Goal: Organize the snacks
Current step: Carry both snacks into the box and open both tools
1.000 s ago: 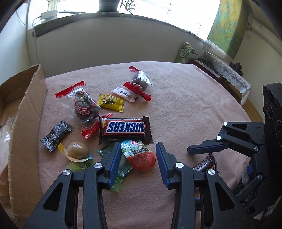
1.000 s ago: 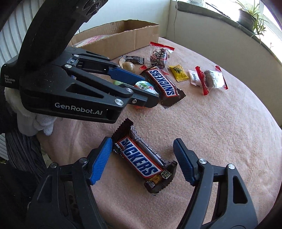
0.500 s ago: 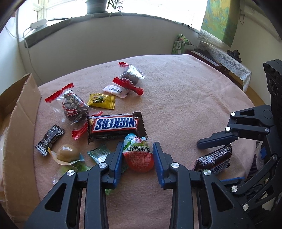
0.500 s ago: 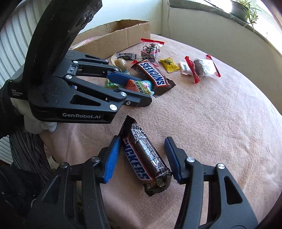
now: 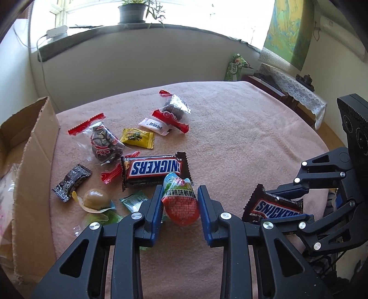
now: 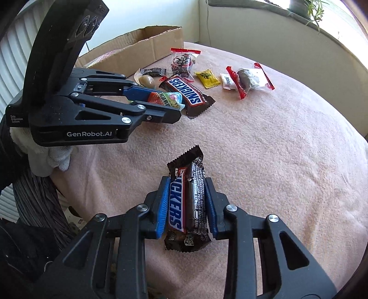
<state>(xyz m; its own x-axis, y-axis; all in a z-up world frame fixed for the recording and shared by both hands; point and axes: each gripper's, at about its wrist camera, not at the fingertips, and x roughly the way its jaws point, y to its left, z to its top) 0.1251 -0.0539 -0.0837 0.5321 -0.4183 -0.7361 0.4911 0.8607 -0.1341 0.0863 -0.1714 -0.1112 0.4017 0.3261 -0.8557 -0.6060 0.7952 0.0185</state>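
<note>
Left gripper (image 5: 179, 202) and right gripper (image 6: 186, 204), side by side, jaws each clamped on a load.

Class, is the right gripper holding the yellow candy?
No, the right gripper is shut on a Snickers bar; the yellow candy lies untouched.

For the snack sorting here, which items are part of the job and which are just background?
Part of the job:
- Snickers bar clamped in right gripper
- red egg-shaped snack between the fingers of left gripper
- second Snickers bar, yellow candy, other loose sweets
- cardboard box

Background:
- potted plant
- wall map
- lace-covered side table
</note>
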